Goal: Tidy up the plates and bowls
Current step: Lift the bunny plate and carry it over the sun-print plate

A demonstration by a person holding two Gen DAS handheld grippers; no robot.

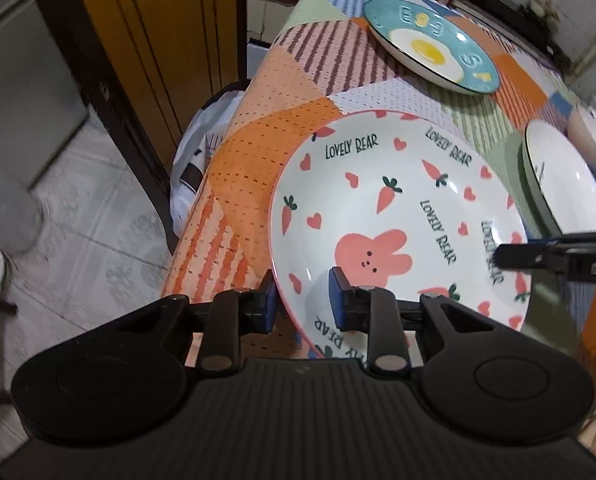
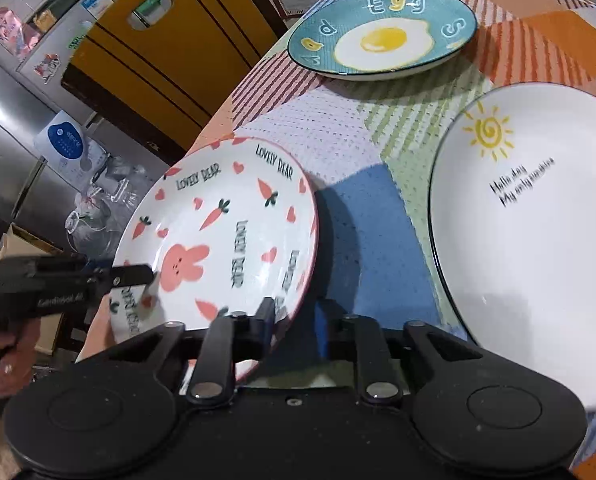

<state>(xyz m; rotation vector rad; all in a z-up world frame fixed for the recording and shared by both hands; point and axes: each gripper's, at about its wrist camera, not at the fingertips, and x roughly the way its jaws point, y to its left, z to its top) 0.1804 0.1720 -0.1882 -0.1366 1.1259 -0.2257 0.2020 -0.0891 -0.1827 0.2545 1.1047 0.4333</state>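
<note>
both the left gripper (image 1: 303, 300) and the right gripper (image 2: 296, 322) clench opposite rims of the bunny plate (image 1: 397, 224) on the patchwork table (image 1: 258, 128)

Likely home kitchen, fridge (image 2: 6, 120), tablecloth (image 2: 337, 140)

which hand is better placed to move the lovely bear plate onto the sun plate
Right, probably. The right gripper is shut on the lovely bear plate at the rim facing the sun plate, which lies beside it. The left gripper straddles the opposite rim, farther from that plate.
</note>
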